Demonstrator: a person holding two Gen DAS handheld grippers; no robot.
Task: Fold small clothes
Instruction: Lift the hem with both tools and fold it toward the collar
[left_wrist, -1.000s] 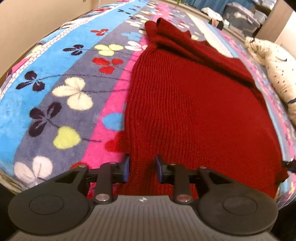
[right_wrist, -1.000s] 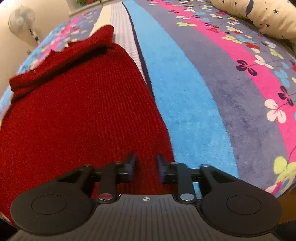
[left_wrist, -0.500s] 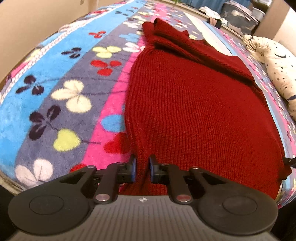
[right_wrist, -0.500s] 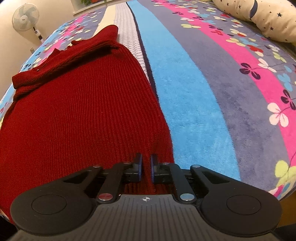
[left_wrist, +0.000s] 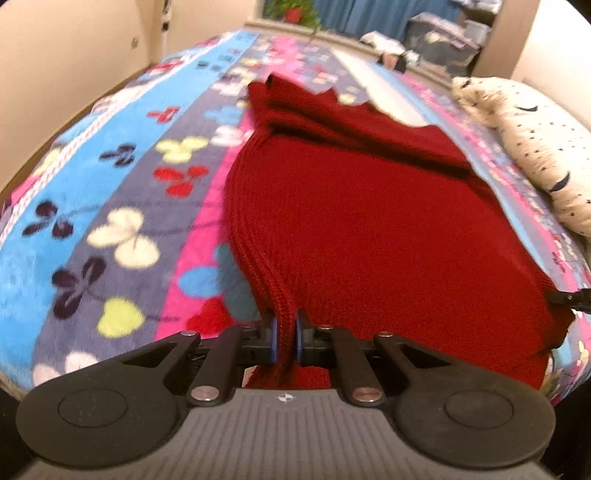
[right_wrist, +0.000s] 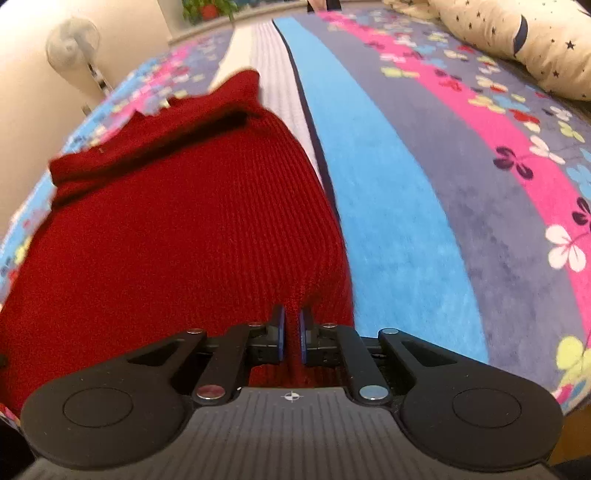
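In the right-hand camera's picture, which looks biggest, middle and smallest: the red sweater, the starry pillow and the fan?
As they look in the right wrist view:
1. Red sweater, by far the largest.
2. Starry pillow, partly cut off by the frame.
3. Fan, smallest.
The sweater lies nearest the camera and the fan farthest, so true sizes may differ.

Floral blanket (left_wrist: 122, 236), star-print pillow (right_wrist: 517, 40), fan (right_wrist: 74, 37)

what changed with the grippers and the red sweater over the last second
Both grippers closed on the near hem of the red sweater: a second ago the jaws of the left gripper and right gripper stood apart over the knit; now each pinches a ridge of fabric. The hem is bunched and starting to lift, and both views tilt up. The sweater's far end, the floral blanket and the pillow stayed put.
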